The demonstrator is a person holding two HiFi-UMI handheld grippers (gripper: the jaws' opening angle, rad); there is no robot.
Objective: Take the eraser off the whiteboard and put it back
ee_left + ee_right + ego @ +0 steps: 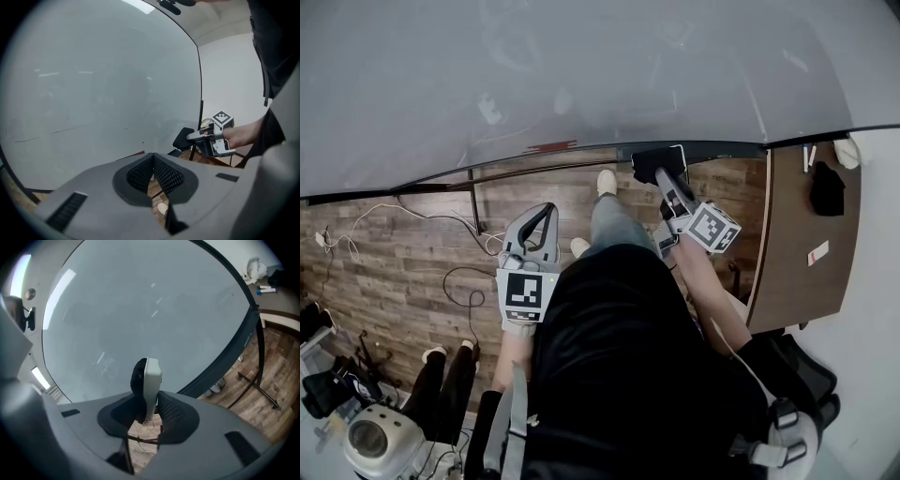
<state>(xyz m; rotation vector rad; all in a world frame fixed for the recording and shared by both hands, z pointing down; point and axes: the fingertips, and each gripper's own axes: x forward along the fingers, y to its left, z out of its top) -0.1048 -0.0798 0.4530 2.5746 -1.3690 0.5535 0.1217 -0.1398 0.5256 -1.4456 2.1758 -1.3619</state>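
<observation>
At far left, loose cables [366,225] trail across the wood-plank floor [394,272] below the whiteboard [581,75]. Next, the left gripper [546,212] hovers over the floor in front of the person's dark-clothed body, short of the board. Its own view shows the ribbed pads [140,171] brought together at their tips with nothing between them. Farther right, the right gripper [667,180] is clamped on the eraser [656,161], which sits at the board's dark lower edge. Seen edge-on in the right gripper view, its white back and black felt stand upright between the pads. Whether the felt touches the board cannot be told. At far right stands a brown table [787,281] with markers [807,157] on it.
</observation>
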